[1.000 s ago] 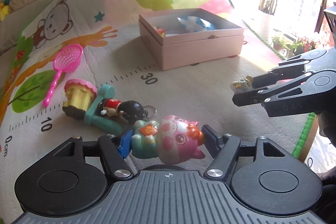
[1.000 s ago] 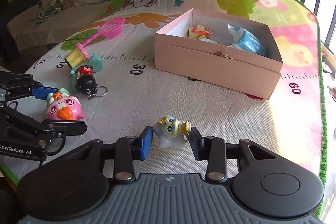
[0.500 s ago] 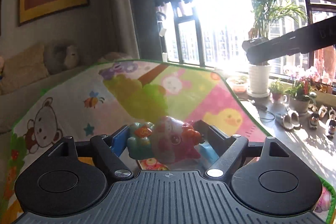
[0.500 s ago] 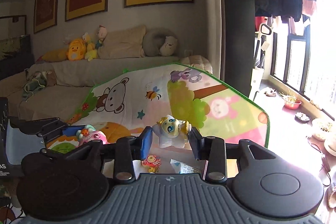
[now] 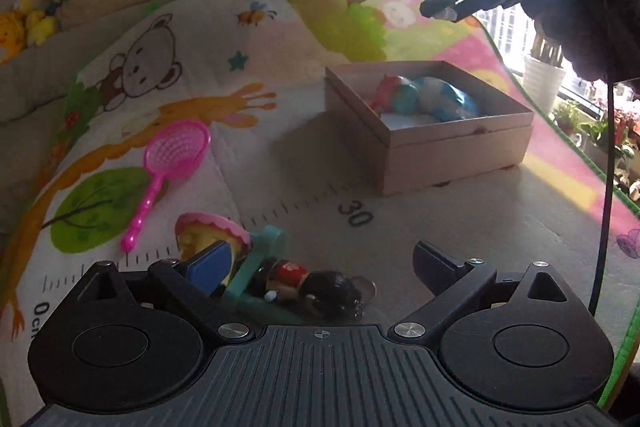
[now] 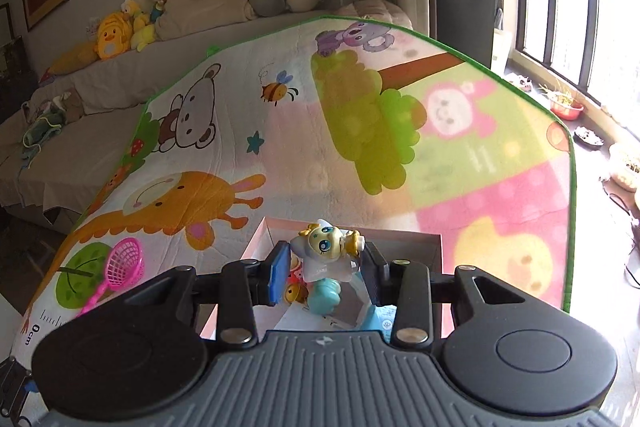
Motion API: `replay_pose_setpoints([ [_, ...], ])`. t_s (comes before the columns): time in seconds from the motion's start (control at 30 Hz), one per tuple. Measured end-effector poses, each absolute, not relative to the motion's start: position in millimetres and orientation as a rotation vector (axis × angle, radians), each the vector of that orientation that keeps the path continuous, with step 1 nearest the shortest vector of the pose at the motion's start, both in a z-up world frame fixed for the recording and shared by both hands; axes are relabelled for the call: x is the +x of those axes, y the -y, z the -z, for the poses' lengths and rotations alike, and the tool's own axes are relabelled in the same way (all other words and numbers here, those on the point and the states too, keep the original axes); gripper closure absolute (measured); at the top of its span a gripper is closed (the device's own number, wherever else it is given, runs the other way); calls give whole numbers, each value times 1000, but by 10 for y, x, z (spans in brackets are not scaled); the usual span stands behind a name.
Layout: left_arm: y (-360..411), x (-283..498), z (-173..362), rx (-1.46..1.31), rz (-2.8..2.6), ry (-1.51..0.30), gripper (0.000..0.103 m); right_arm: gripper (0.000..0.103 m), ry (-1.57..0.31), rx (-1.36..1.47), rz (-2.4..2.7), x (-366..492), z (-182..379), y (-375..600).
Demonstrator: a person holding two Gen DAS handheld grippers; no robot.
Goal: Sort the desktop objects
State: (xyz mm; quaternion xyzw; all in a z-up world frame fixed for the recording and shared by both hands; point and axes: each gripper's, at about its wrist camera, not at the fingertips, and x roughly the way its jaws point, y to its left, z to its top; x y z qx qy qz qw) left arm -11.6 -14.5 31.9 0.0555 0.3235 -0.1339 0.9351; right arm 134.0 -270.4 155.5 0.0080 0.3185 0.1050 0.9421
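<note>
My left gripper [image 5: 324,263] hovers low over the mat, its jaws opening wide, pads touching nothing. A black-headed keychain doll [image 5: 308,283] lies on the mat in the gap, close to the left finger, on a teal piece beside a pink-topped cupcake toy [image 5: 208,231]. The pink box [image 5: 456,147] holds the pink pig toy [image 5: 394,95] and a blue-white packet [image 5: 444,99]. My right gripper [image 6: 324,259] is shut on a small white and yellow figurine [image 6: 328,247] above the box [image 6: 404,243]. It shows dark at the top right, as the right gripper [image 5: 444,9], in the left wrist view.
A pink net scoop [image 5: 172,163] lies on the mat left of the box, also the net scoop [image 6: 124,263]. The printed play mat [image 5: 460,247] ends in a green edge on the right. A sofa with plush toys [image 6: 116,35] stands behind; plants by the window.
The left gripper carried the pink pig toy to the box, let it go there, and came back over the doll with wider jaws. The right gripper rose with the figurine to above the box.
</note>
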Motion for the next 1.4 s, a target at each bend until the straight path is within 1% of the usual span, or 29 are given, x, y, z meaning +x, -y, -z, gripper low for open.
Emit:
replay_pose_setpoints([
  [0.07, 18, -195, -305, 112, 234, -668, 2, 61, -657, 0, -177, 1527, -1472, 2616],
  [0.2, -182, -343, -322, 110, 192, -670, 0, 61, -681, 27, -137, 1663, -1400, 2585],
  [0.4, -246, -372, -245, 89, 209, -698, 0, 51, -670, 24, -192, 1330, -1402, 2513],
  [0.63, -346, -408, -194, 95, 155, -708, 0, 28, -663, -60, -394, 671, -1268, 2154],
  [0.83, -638, -358, -207, 71, 19, -729, 0, 28, -798, -148, -653, 132, -713, 1561],
  [0.9, -710, -345, -225, 59, -17, -732, 0, 34, -794, -211, -687, 1, -543, 1363],
  [0.93, -737, -340, -236, 53, -30, -733, 0, 46, -796, -232, -694, -23, -487, 1296],
  [0.97, -753, -336, -246, 47, -40, -733, 0, 55, -810, -238, -708, -34, -427, 1233],
  [1.0, -758, -333, -259, 39, -45, -734, 0, 58, -825, -225, -723, -25, -393, 1198],
  [1.03, -750, -330, -269, 34, -45, -734, 0, 67, -836, -211, -734, -15, -373, 1180],
  [1.07, -737, -326, -277, 28, -37, -734, 0, 72, -839, -203, -737, -3, -357, 1168],
  [1.23, -504, -305, -272, 24, 74, -734, 0, 74, -828, -144, -672, 21, -417, 1380],
  [1.4, -153, -129, -140, 52, 157, -782, 0, 74, -801, -96, -530, -5, -458, 1923],
])
